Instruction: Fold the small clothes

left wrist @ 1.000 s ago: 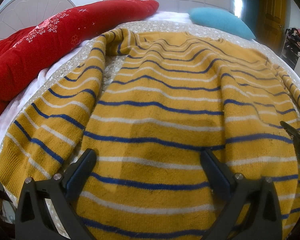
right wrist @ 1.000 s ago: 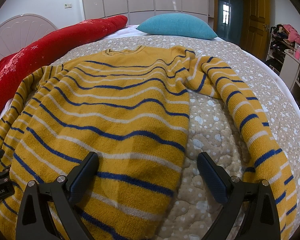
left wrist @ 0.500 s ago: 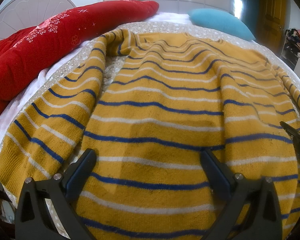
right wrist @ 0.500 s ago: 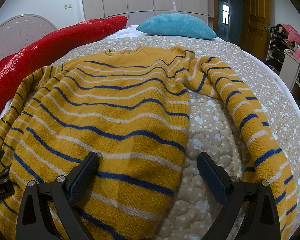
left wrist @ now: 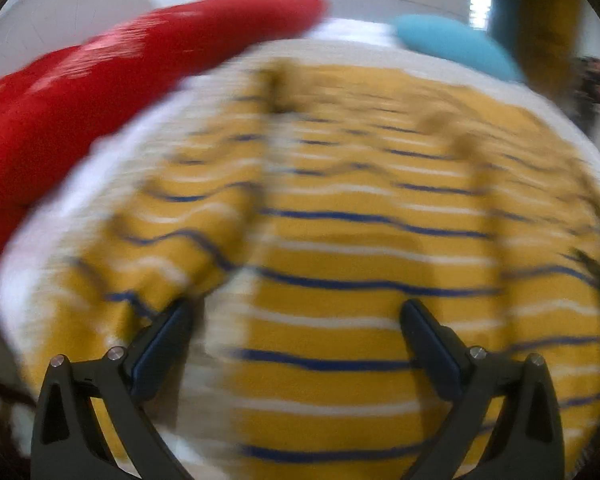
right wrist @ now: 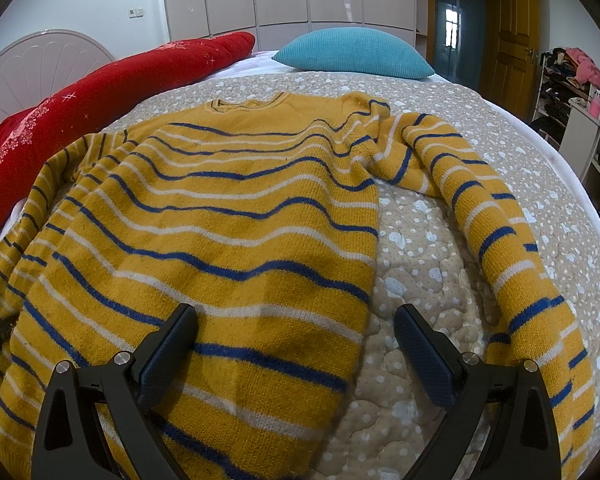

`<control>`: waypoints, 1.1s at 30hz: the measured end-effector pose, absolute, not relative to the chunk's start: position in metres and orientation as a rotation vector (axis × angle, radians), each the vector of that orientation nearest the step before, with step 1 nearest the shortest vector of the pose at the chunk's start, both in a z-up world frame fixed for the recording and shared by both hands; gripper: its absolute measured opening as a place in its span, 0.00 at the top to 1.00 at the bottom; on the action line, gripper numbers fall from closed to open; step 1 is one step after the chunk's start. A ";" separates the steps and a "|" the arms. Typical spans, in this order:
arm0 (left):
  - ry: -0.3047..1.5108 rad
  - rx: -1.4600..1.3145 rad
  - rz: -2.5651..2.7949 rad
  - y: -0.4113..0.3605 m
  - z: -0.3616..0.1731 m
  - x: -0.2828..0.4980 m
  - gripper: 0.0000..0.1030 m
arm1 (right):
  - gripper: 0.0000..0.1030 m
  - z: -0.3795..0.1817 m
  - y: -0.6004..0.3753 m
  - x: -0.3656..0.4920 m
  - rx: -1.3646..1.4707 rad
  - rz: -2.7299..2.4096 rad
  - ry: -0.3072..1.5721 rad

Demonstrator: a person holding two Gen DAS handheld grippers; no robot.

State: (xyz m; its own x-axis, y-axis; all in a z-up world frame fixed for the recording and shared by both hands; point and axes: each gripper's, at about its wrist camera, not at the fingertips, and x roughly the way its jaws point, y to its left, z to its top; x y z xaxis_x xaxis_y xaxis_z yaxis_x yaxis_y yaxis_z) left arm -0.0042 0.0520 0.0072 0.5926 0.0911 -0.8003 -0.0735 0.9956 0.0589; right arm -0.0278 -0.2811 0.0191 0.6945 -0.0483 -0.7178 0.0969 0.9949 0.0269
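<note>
- Mustard-yellow knitted sweater with blue and white stripes (right wrist: 236, 240) spread flat on a beige quilted bedspread with white dots (right wrist: 420, 288), front up.
- Long axis from hem to collar: hem nearest the cameras, neckline far, pointing towards a teal textured pillow (right wrist: 352, 58) at the far side of the bed.
- One sleeve bent at the shoulder and trailing back down the right side of the bedspread, cuff end near the lower right edge of the right wrist view; bare quilt between this sleeve and the body.
- Other sleeve along the left side, just beside a long red embroidered quilt roll (right wrist: 100, 96).
- Right gripper (right wrist: 296, 332) spread wide, nothing between the fingers, hovering over the right hem edge (left finger over knit, right finger over bare quilt).
- Left gripper (left wrist: 296, 332) likewise spread wide and holding nothing, above the sweater (left wrist: 360, 260) near the left sleeve; left wrist view heavily motion-blurred, so contact with the fabric cannot be told.
</note>
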 end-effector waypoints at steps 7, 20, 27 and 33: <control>0.891 -0.127 0.327 0.123 0.027 -0.005 0.00 | 0.02 0.019 -0.281 -0.028 0.064 -0.082 0.799; 0.905 -0.140 0.041 0.057 0.025 -0.034 0.00 | 0.02 0.019 -0.282 -0.023 0.056 -0.082 0.810; 0.849 -0.117 -0.011 0.043 0.054 -0.058 0.00 | 0.42 0.059 -0.313 -0.047 0.265 0.100 0.792; 0.872 -0.169 -0.012 0.052 0.045 -0.060 0.00 | 0.33 0.112 -0.400 -0.116 0.273 -0.072 0.673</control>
State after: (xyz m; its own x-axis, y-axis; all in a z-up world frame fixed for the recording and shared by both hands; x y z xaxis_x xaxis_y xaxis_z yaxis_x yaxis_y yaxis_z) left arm -0.0604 0.0518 0.0449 0.6442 -0.0792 -0.7608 -0.0586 0.9866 -0.1523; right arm -0.1161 -0.3998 0.1117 0.7806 0.0222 -0.6246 0.1536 0.9619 0.2261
